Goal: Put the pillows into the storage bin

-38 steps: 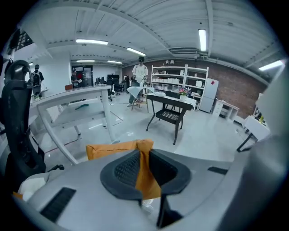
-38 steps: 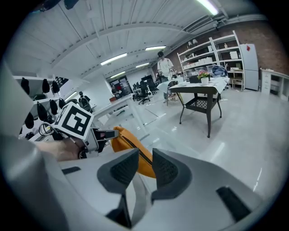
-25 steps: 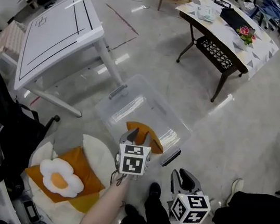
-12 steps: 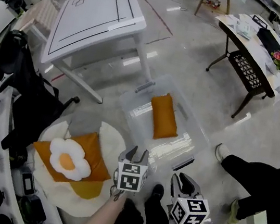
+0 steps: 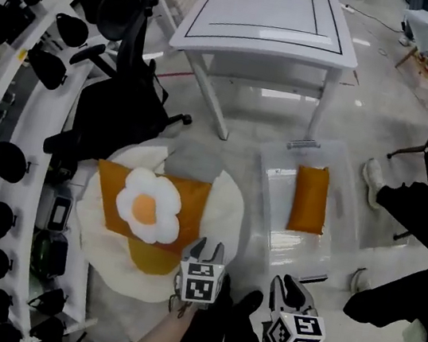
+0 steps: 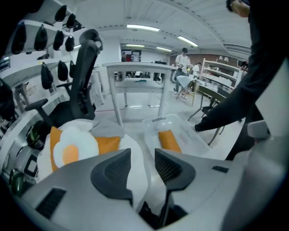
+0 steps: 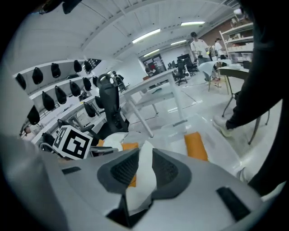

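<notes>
Judging by the pile, soft, light goods are to be handled. An egg pillow (image 5: 148,206) is laid on an orange pillow (image 5: 110,190), a grey pillow (image 5: 192,159) is tucked in at their twelve o'clock, and all are carried on a white cushion (image 5: 229,201) spread on the floor. Such stuffing is expected to squash and sag, so a corner or seam is best pinched deep between the pads. The egg pillow, being topmost, can be taken first (its petal edge offers a ready fold). Nothing fragile or slippery is seen.

The left claw (image 5: 208,246) is held partly open and empty at the cushion's five o'clock rim. The right claw (image 5: 289,283) is likewise parted with nothing gripped; only the cushion beyond is glimpsed through its gap.

The bin (image 5: 347,219) is set on the floor at three o'clock of the pile, near but apart from it, and a slim pillow (image 5: 309,199) is already laid inside. A table (image 5: 272,10) is found at twelve o'clock, a chair (image 5: 121,95) at the pile's eleven and a rack (image 5: 6,161) along nine. A bystander's leg (image 5: 421,211) is planted at the bin's three o'clock, with a shoe (image 5: 372,177) just beside its far corner. The path from pile to bin is judged unobstructed.
</notes>
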The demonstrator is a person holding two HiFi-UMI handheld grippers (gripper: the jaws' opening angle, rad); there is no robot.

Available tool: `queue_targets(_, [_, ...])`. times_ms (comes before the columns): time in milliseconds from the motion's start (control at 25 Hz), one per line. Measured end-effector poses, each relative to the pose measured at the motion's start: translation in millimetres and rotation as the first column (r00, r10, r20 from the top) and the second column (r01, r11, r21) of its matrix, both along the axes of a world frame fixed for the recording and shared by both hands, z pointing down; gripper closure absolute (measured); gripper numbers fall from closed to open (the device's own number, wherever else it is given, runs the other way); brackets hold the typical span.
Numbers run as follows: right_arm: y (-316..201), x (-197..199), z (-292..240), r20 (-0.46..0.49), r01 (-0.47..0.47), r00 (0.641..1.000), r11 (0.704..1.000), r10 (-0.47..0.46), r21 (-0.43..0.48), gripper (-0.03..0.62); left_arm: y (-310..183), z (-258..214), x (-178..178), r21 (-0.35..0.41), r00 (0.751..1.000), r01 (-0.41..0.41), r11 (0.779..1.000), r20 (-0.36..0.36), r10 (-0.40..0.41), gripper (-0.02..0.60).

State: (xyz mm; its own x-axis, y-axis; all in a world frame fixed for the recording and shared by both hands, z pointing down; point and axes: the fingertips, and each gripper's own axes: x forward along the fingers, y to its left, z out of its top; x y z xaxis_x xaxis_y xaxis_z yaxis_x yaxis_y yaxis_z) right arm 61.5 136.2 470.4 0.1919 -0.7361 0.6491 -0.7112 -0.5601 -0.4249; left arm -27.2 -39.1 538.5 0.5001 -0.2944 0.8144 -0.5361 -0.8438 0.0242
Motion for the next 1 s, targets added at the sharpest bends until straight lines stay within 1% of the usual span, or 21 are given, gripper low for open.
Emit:
queue_targets(120, [-38, -17, 5, 0.003, 0.093, 0.996, 0.996, -0.093, -0.003, 0.502, -34, 10, -44, 0.002, 0.991, 0.135, 0.991, 0.017, -0.135, 0.434])
queue_targets(280, [-88, -44, 16, 0.004, 0.199, 0.98, 0.98, -0.199, -0.013, 0.502, -74, 31, -97, 0.003, 0.965, 0.258, 0.966, 0.043, -0.258, 0.423])
queue_targets(440, [-135, -76, 32, 0.003, 0.315, 0.949, 0.948, -0.315, -0.032, 0.502, -102, 56, -141, -0.019, 0.933, 0.358, 0.934, 0.058, -0.356, 0.406])
queue_targets(600, [-173, -107, 51, 0.016, 0.421, 0.907, 0.905, -0.421, -0.057, 0.503, -116, 83, -177, -0.05, 0.894, 0.447, 0.893, 0.068, -0.444, 0.389])
queue_targets(680, [-191, -124, 61, 0.024, 0.459, 0.888, 0.886, -0.459, -0.065, 0.503, -123, 97, -191, -0.066, 0.882, 0.469, 0.881, 0.072, -0.465, 0.378])
queue_targets(720, [-199, -132, 66, 0.028, 0.475, 0.88, 0.878, -0.474, -0.068, 0.502, -127, 106, -196, -0.071, 0.881, 0.472, 0.879, 0.075, -0.467, 0.373])
queue_targets(840, [-219, -156, 82, 0.037, 0.519, 0.855, 0.851, -0.518, -0.079, 0.502, -140, 129, -207, -0.078, 0.883, 0.469, 0.88, 0.077, -0.464, 0.362])
queue_targets(1000, [-237, -179, 105, 0.057, 0.575, 0.818, 0.812, -0.572, -0.098, 0.502, -155, 159, -208, -0.096, 0.885, 0.466, 0.88, 0.071, -0.461, 0.351])
